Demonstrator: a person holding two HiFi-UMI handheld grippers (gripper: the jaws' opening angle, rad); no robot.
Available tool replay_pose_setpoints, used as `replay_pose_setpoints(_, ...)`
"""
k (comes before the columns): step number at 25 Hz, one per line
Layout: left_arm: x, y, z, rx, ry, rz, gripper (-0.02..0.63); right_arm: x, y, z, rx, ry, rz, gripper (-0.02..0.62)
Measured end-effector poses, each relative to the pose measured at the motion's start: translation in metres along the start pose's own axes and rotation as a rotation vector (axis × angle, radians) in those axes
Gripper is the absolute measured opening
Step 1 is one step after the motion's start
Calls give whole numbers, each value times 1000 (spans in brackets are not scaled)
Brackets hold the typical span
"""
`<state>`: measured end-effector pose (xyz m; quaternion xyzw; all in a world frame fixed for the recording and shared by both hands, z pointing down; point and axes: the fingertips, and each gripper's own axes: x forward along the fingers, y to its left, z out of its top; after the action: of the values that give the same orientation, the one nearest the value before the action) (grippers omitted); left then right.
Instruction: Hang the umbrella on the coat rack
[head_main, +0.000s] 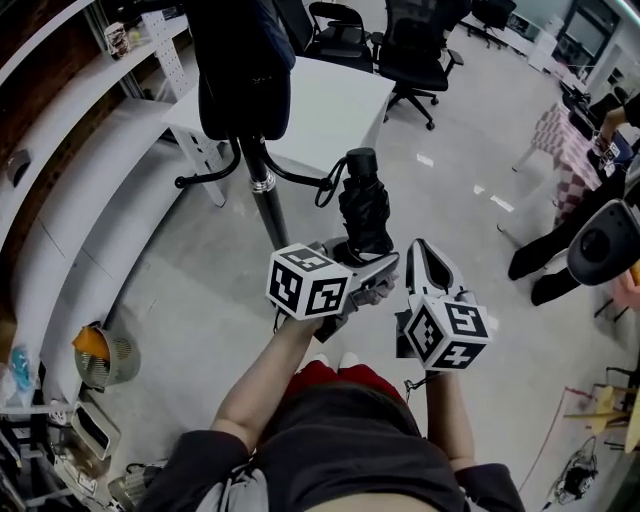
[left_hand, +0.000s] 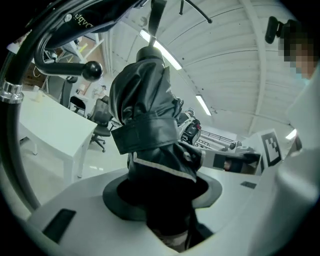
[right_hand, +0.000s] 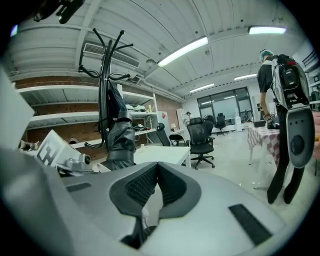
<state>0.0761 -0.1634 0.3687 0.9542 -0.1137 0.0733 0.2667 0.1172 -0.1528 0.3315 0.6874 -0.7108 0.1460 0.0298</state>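
A folded black umbrella (head_main: 365, 205) stands upright in my left gripper (head_main: 365, 262), which is shut on its lower end. Its wrist strap (head_main: 328, 185) loops out to the left, close to the black coat rack pole (head_main: 266, 205). In the left gripper view the umbrella (left_hand: 147, 115) fills the middle, and a ball-tipped rack hook (left_hand: 92, 70) juts in at the upper left. My right gripper (head_main: 425, 262) is just to the right of the umbrella, shut and empty. In the right gripper view (right_hand: 157, 185) the umbrella (right_hand: 121, 140) stands in front of the coat rack (right_hand: 105, 75).
A dark coat (head_main: 245, 70) hangs on the rack. Behind it are a white table (head_main: 335, 100) and black office chairs (head_main: 415, 50). White shelving (head_main: 80, 130) runs along the left wall. A person (right_hand: 277, 85) stands at the right beside a checked table (right_hand: 260, 135).
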Motion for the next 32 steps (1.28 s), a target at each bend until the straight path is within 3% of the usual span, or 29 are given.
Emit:
replay_pose_setpoints(11, 26, 20, -14, -89, 13, 33, 204, 13, -16, -12, -27, 68, 24, 18)
replay_pose_setpoints(32, 17, 80, -29, -115, 33, 174, 206, 36, -12, -35, -7, 130, 90, 18)
